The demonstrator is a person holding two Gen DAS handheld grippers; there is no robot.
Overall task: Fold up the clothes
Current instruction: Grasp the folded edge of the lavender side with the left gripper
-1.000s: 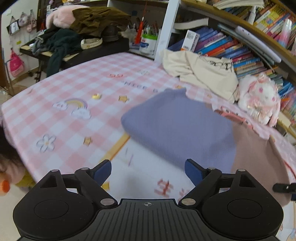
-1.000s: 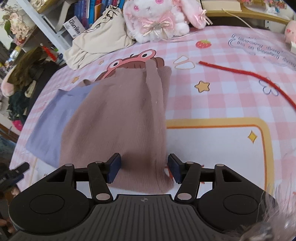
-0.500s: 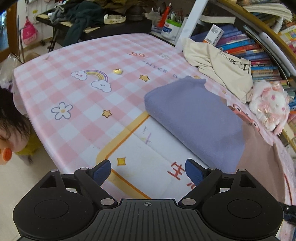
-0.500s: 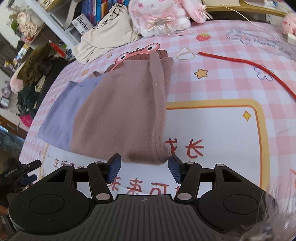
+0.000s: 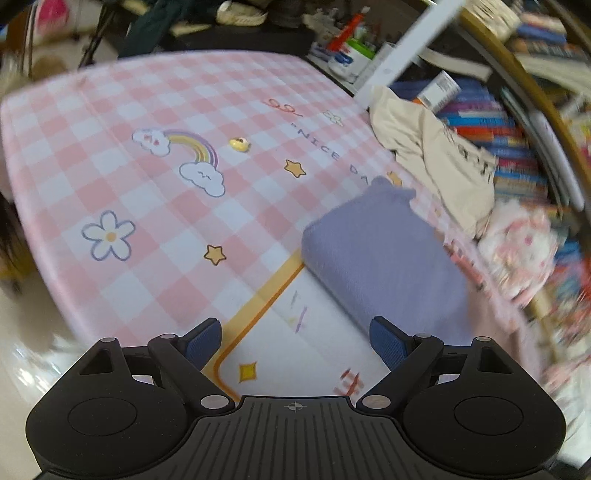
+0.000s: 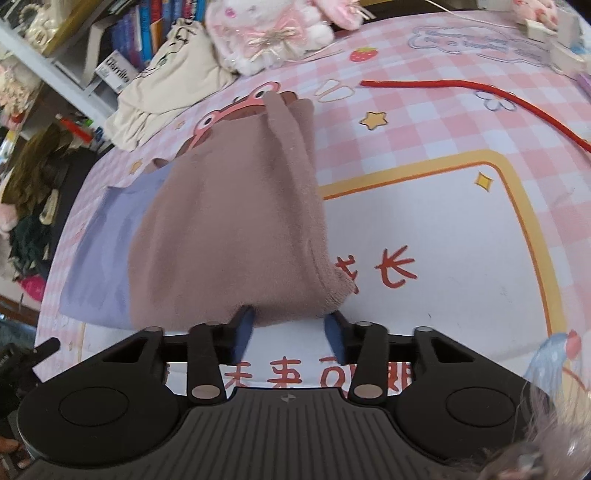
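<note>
The right tongs point(image 6: 289, 330) have just been closing, and their blue pads are now flanking the near hem of the folded mauve-brown and lavender knit garment point(image 6: 236, 221); whether they are already pinching it cannot be told. The left tongs point(image 5: 295, 341) are standing wide and released, hovering over the pink checked tabletop point(image 5: 155, 206) with nothing between them. The garment is lying flat on the tabletop, its long axis running away from the right tongs toward the white plush rabbit point(image 6: 269, 29). The left view is showing mostly the lavender end (blurred); the right view alone is showing the red cord point(image 6: 461, 86).
</note>
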